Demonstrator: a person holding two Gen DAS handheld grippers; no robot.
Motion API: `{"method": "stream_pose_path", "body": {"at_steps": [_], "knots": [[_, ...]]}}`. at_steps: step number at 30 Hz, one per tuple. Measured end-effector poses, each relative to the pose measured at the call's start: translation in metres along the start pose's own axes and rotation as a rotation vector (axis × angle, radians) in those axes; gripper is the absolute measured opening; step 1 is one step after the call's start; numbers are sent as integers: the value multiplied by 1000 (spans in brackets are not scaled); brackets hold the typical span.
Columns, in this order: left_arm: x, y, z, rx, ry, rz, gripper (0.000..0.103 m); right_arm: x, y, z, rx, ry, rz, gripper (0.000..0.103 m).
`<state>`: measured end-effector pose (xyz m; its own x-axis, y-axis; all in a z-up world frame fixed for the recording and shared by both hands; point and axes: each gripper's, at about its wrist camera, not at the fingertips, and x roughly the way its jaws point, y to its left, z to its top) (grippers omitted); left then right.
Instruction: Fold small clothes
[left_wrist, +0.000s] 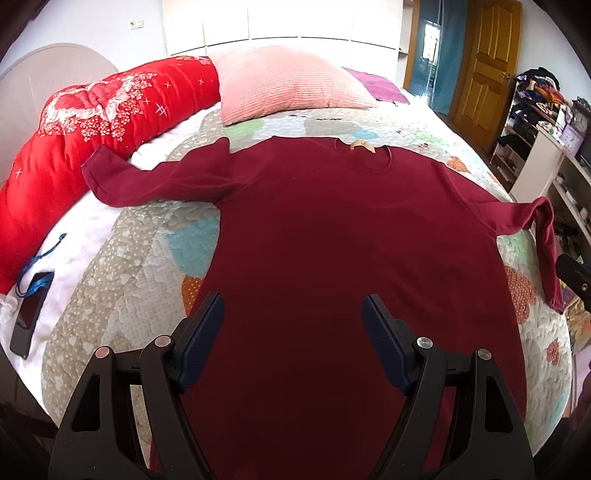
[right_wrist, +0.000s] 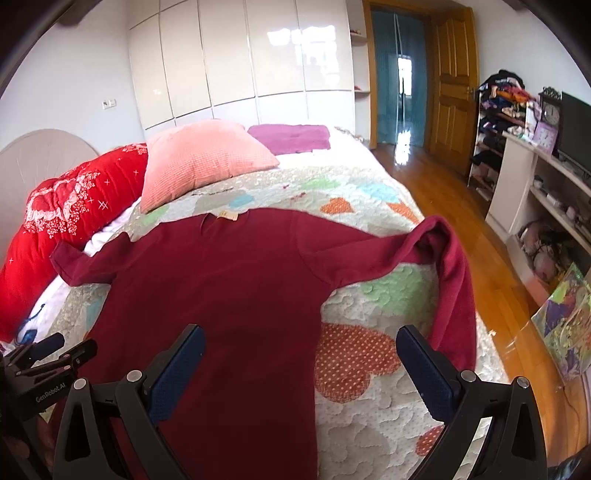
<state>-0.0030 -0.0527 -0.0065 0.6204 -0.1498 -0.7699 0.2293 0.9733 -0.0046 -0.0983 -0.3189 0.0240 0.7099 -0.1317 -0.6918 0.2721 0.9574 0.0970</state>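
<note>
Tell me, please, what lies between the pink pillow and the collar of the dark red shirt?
Only bare patchwork quilt lies between the pink pillow and the collar of the dark red shirt. Nothing else sits there. The right wrist view shows it best.

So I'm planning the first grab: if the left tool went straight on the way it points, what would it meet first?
Probably the dark red shirt lying flat on the quilt; the open left tool points onto its body.

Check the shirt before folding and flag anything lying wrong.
On the dark red shirt, the right sleeve bends at the elbow and hangs over the bed's edge; the left sleeve lies straight.
</note>
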Motion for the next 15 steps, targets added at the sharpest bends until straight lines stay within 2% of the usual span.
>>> {"method": "stream_pose_path", "body": {"at_steps": [8, 15], "knots": [[7, 6, -3, -15, 40, 8, 77, 5, 16, -4, -46, 10, 19, 103], [8, 12, 0, -12, 27, 27, 77, 9, 26, -1, -60, 16, 37, 103]]}}
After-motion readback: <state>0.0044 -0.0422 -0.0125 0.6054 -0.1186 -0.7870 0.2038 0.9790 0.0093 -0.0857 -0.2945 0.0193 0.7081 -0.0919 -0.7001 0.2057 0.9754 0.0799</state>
